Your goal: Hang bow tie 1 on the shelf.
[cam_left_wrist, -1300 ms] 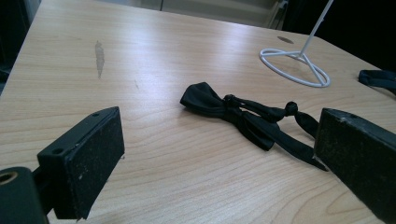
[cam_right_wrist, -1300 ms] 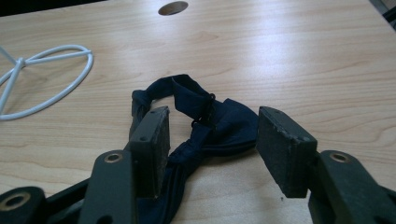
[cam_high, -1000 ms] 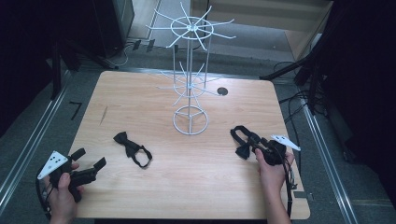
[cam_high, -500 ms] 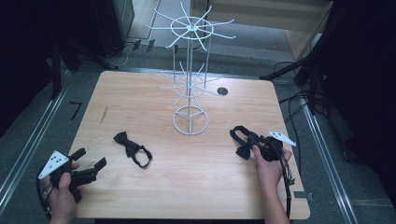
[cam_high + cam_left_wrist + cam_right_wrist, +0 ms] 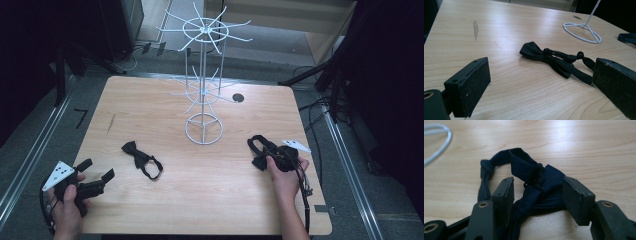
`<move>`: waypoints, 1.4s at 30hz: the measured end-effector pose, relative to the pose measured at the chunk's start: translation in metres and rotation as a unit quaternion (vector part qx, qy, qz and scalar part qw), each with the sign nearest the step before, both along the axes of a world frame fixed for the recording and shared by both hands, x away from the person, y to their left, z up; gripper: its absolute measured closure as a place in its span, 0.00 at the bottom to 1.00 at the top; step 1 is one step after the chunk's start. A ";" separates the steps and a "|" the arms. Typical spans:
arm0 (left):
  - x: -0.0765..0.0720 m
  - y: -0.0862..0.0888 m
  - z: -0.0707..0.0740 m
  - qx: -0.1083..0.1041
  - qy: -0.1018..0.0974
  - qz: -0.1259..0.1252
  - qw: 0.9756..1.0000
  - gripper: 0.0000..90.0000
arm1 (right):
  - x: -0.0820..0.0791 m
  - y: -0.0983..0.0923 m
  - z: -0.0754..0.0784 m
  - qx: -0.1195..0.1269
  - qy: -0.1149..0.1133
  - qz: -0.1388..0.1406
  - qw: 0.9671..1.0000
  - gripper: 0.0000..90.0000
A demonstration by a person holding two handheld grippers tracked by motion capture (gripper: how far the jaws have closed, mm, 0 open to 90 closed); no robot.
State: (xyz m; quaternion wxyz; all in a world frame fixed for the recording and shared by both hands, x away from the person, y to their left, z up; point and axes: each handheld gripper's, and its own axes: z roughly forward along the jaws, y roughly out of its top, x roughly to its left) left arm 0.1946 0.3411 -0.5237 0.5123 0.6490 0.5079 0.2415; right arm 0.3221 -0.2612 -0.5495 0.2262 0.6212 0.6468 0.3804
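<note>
The counter (image 5: 150, 105) has a light wood-grain top with rounded corners, a dark streak near its left edge and a small round hole (image 5: 238, 98) toward the back. A white wire rack (image 5: 203, 127) stands on its ring base near the middle. One black bow tie (image 5: 141, 158) lies left of centre, another (image 5: 260, 152) near the right edge.

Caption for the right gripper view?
Right gripper straddling a dark fabric bow tie on the light wooden table.
</note>
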 end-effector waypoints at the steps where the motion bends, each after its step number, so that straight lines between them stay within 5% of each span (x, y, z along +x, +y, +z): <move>1: 0.000 0.000 0.000 0.001 0.001 0.000 1.000 0.03 | 0.000 0.003 0.000 -0.018 0.000 0.005 1.000 0.50; 2: 0.000 0.000 0.000 0.000 0.001 0.001 1.000 0.03 | 0.001 0.007 0.000 -0.042 -0.002 0.011 0.999 0.52; 4: 0.000 0.000 0.000 -0.001 0.002 0.001 1.000 0.03 | 0.000 0.009 0.000 -0.050 -0.001 0.015 0.999 0.58; 14: 0.001 0.001 0.000 -0.005 0.003 0.001 1.000 0.03 | -0.003 0.008 0.000 -0.044 -0.007 0.025 0.999 0.85; 19: 0.001 0.001 0.000 -0.006 0.004 0.002 1.000 0.03 | -0.005 0.009 0.001 -0.045 -0.014 0.026 0.999 0.88; 30: 0.001 0.001 0.000 -0.004 0.002 0.004 1.000 0.03 | -0.022 0.012 0.004 -0.029 -0.065 0.039 0.997 0.88; 42: 0.001 0.001 0.000 -0.004 0.003 0.003 1.000 0.03 | -0.031 0.027 0.026 -0.015 -0.107 0.065 0.992 0.88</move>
